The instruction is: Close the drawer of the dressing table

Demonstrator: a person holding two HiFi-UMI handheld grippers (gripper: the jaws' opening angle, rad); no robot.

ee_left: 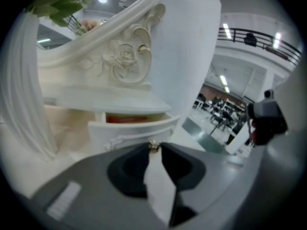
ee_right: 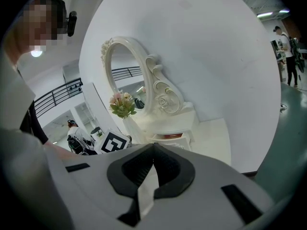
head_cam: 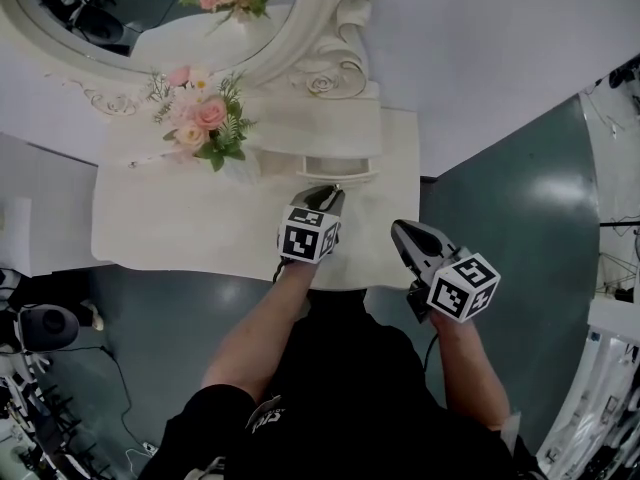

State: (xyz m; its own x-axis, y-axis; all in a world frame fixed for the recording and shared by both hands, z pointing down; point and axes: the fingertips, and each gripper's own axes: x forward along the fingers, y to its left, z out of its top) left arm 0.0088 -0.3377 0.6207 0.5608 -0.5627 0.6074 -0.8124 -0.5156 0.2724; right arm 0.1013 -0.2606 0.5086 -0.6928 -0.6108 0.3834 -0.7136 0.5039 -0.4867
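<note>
The white dressing table (head_cam: 170, 228) has a small drawer (head_cam: 340, 167) under the mirror's base, pulled partly out. In the left gripper view the drawer front (ee_left: 129, 131) is close ahead, with something red (ee_left: 127, 119) inside it. My left gripper (head_cam: 330, 194) is at the drawer's front, and its jaws (ee_left: 153, 150) pinch the small gold knob (ee_left: 153, 147). My right gripper (head_cam: 398, 231) hovers near the table's front right corner, apart from the drawer, shut with nothing in it (ee_right: 153, 146). The drawer (ee_right: 169, 137) shows farther off in the right gripper view.
A vase of pink flowers (head_cam: 205, 120) stands on the tabletop left of the drawer. The oval mirror (head_cam: 150, 8) with its carved frame (ee_left: 127, 56) rises behind. A dark green floor (head_cam: 520, 218) lies to the right of the table, and equipment (head_cam: 45, 328) at the left.
</note>
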